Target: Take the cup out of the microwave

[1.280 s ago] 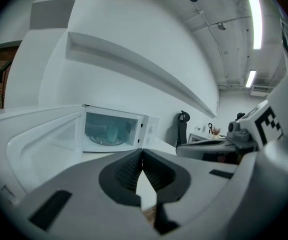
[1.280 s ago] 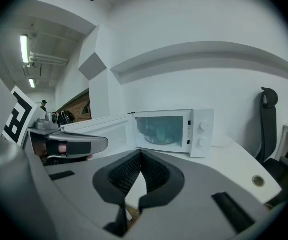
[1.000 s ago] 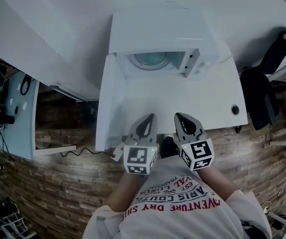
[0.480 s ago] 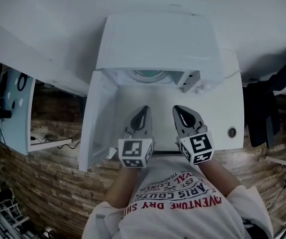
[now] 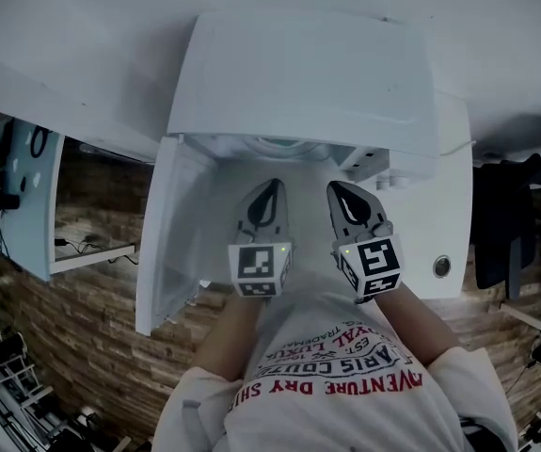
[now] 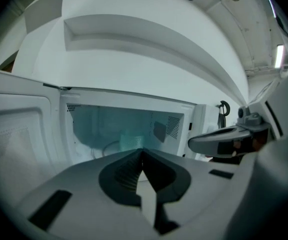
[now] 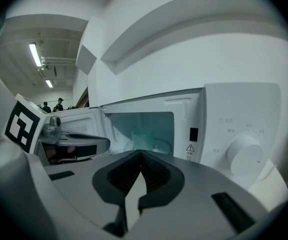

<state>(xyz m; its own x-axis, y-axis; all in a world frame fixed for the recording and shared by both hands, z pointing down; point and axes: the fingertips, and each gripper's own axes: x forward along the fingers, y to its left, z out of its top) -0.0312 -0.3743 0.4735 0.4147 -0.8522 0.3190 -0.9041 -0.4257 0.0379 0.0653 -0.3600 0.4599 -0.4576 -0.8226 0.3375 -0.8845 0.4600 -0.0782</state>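
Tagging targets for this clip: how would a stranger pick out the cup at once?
Find the white microwave on the white desk, its door swung open to the left. Inside its bluish cavity stands the cup: small, pale and see-through, the only loose item on the turntable.

Head view steeply down over microwave [image 5: 298, 73], both gripper views close, facing into it

cup [image 6: 131, 140]: pale, translucent, faintly ribbed; stands upright inside the cavity, far back, about at its middle
microwave [image 5: 298, 73]: white box, cavity open toward the near side, round dial at right
door [image 5: 171, 243]: swung wide open, at left
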